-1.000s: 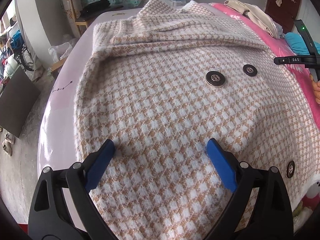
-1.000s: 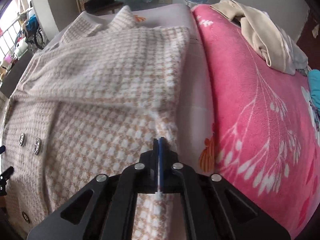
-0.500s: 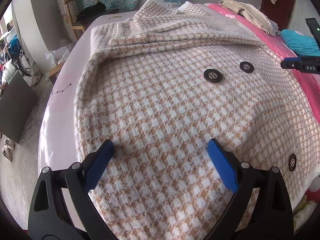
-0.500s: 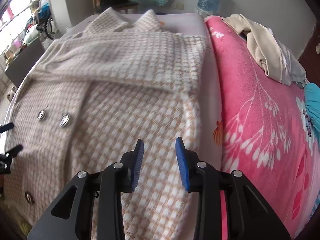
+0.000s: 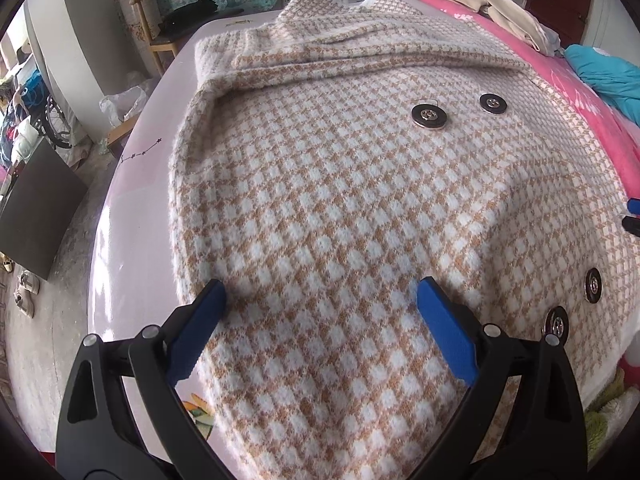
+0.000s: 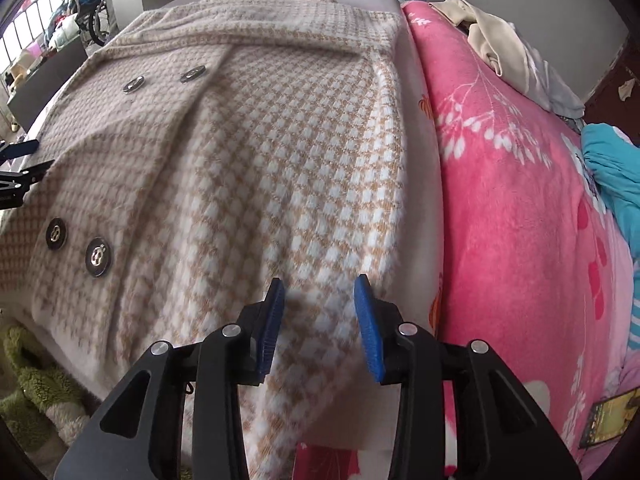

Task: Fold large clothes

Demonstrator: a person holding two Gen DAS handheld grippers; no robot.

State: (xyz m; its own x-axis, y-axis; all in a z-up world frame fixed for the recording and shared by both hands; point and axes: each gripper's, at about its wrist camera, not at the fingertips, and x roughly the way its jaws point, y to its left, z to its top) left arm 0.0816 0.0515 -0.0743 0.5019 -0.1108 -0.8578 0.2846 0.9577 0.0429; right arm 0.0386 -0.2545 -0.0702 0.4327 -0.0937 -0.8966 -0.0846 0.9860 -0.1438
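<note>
Two grippers hang over the checked coat, which lies flat on the bed. Our left gripper is wide open, our right gripper half open, both holding nothing. We might pinch only the fuzzy top layer, so the fold slips.

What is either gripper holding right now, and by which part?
Nothing. The left gripper and right gripper are both open above the checked coat, gripping no fabric.
</note>
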